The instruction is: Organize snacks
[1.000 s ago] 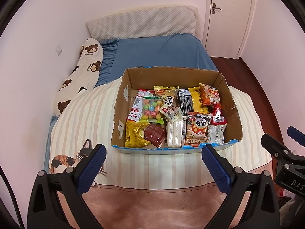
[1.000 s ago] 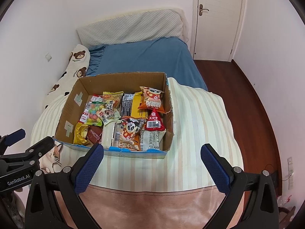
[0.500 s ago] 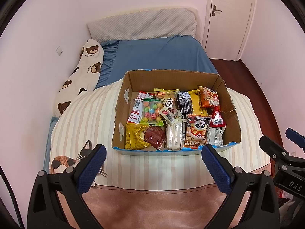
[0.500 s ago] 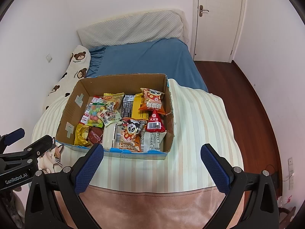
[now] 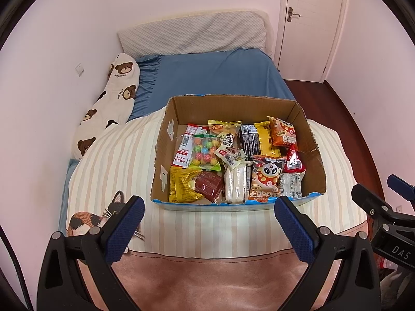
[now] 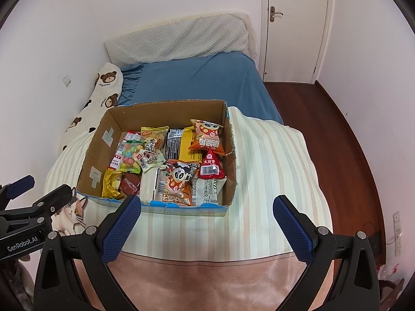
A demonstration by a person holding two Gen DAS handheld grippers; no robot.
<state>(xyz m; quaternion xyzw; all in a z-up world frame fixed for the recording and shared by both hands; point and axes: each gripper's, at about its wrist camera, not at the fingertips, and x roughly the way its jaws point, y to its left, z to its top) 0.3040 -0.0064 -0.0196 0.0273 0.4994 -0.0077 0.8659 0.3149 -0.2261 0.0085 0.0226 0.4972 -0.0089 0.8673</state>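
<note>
Nearby, bear pillow (image 5: 109, 108) lies beside snack box (image 5: 166, 140).

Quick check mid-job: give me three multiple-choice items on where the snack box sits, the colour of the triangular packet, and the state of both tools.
1. The cardboard box sits on:
A. the floor
B. the striped blanket
C. a desk

2. The triangular packet is:
A. red
B. green
C. blue

3. The left tool and right tool are:
A. both shut on snacks
B. one open, one shut
C. both open and empty

Answers:
1. B, stripes surround the box.
2. A, red with a barcode.
3. C, fingers spread with nothing between.
</note>
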